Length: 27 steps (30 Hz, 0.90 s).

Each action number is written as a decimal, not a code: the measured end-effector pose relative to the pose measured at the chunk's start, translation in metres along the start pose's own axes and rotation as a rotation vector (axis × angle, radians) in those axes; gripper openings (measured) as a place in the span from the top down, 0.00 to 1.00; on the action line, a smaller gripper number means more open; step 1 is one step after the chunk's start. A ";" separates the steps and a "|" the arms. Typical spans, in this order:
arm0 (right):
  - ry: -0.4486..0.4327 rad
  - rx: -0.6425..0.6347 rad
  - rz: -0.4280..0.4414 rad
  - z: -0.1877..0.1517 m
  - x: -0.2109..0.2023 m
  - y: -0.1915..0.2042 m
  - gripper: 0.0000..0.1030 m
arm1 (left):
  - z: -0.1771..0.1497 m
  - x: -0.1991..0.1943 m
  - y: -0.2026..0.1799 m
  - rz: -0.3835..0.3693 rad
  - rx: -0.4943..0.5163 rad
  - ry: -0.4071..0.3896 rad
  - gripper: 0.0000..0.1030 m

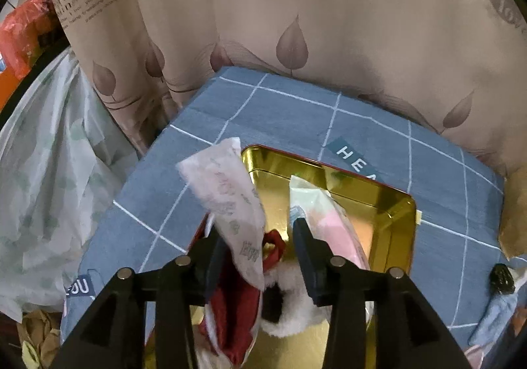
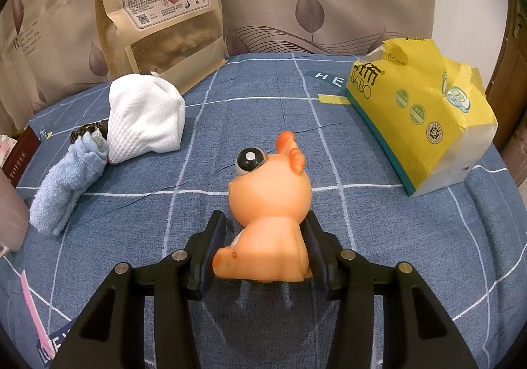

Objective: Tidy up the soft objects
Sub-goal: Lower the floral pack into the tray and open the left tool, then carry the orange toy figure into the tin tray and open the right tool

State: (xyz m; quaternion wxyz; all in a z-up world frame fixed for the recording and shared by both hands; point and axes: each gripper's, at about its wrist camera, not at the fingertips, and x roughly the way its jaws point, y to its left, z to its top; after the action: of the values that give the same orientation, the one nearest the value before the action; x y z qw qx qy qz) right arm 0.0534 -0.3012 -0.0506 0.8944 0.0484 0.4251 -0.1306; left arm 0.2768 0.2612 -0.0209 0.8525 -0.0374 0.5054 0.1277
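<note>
Gold metal forms the inside of the open tin [image 1: 378, 201], which lies directly ahead of and beneath the left gripper [image 1: 260, 237]. The left gripper's jaws stand spread; a white printed packet [image 1: 227, 191] leans against the left pad and juts over the tin's left rim, with clear space between it and the right pad. Below the jaws a red and white plush item [image 1: 250, 309] fills the tin's near end; a pink and white packet [image 1: 322, 220] lies just beyond the right finger. The tin's far half is bare.

The right gripper [image 2: 263, 247] pinches the orange squeeze toy [image 2: 273, 214] by its body, both pads pressing its sides. Ahead of the toy the blue checked cloth [image 2: 263, 105] is open. Off to the left lie a light blue towel roll [image 2: 66, 184] and a white cloth bundle [image 2: 145, 118], touching; to the right, well apart, lies the yellow tissue pack [image 2: 421, 112].
</note>
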 end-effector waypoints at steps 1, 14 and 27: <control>-0.001 0.000 0.000 0.000 0.000 0.000 0.56 | -0.001 -0.005 0.001 -0.001 0.003 -0.007 0.59; -0.003 -0.012 -0.007 0.000 0.001 0.000 0.56 | -0.025 -0.086 0.008 -0.099 0.014 -0.087 0.56; -0.023 -0.006 -0.010 0.000 -0.003 -0.001 0.62 | -0.132 -0.137 0.014 -0.063 0.085 -0.182 0.56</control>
State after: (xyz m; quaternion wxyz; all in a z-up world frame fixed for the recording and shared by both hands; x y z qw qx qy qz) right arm 0.0511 -0.3013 -0.0483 0.8986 0.0422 0.4156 -0.1345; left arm 0.0982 0.2243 0.0347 0.8992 -0.0053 0.4297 0.0821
